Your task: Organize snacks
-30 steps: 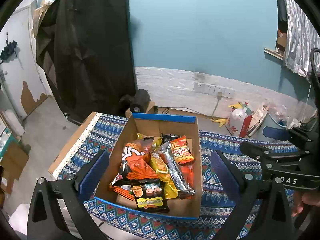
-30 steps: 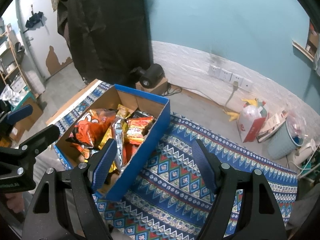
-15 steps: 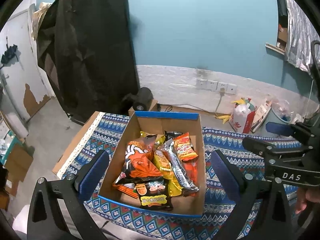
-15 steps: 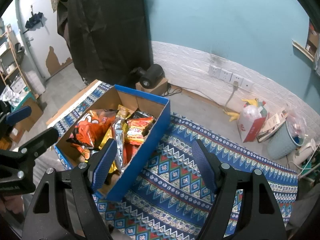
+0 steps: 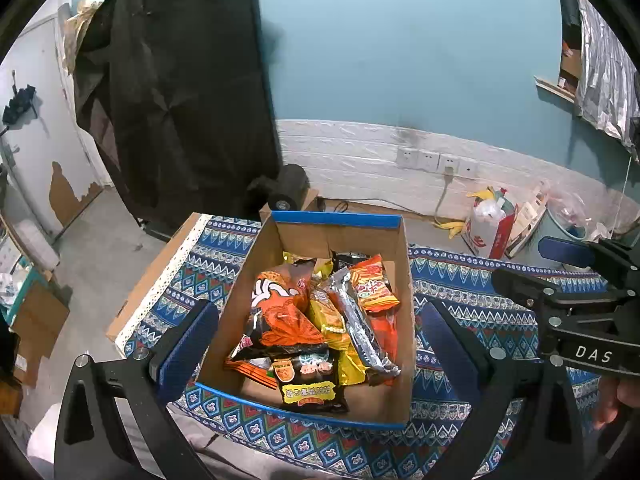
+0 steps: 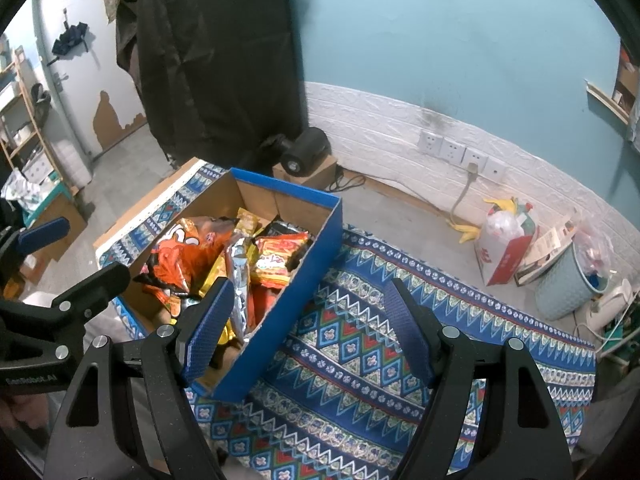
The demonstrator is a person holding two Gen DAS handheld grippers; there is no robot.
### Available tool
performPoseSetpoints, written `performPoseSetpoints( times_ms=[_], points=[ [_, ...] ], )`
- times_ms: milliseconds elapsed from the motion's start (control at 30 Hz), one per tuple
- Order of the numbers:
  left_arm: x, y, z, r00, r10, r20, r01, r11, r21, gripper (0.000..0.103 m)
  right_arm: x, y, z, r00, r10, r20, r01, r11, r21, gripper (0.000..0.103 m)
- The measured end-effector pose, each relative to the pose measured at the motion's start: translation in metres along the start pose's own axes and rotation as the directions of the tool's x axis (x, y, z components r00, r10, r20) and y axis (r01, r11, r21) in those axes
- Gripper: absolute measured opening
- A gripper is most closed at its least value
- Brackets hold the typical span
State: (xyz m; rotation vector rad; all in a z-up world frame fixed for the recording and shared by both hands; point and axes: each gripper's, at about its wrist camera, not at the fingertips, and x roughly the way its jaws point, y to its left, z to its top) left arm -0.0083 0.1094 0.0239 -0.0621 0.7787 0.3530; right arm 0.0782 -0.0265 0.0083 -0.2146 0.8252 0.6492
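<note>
Left gripper (image 5: pixel 316 344): jaws wide, empty, aimed into snack box (image 5: pixel 336 220) for access | right gripper (image 6: pixel 308 320): wide, empty, above patterned cloth (image 6: pixel 360 320), likely sorting space.

We look down from both wrists toward the teal wall: the left view faces the snack box (image 5: pixel 320 320) squarely; the right sees it (image 6: pixel 240 280) from its right, sharing the patterned cloth (image 6: pixel 380 340).
</note>
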Motion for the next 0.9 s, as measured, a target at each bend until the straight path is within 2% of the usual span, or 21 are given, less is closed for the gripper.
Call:
performPoseSetpoints(
  times_ms=[900],
  points=[
    [0.0037, 0.0004, -0.0031, 0.999, -0.016, -0.029, 0.016, 1.0, -0.002, 0.102, 0.0, 0.0001, 0.0001, 1.0, 0.0, 0.0, 0.0, 1.0, 0.0, 0.076]
  ],
)
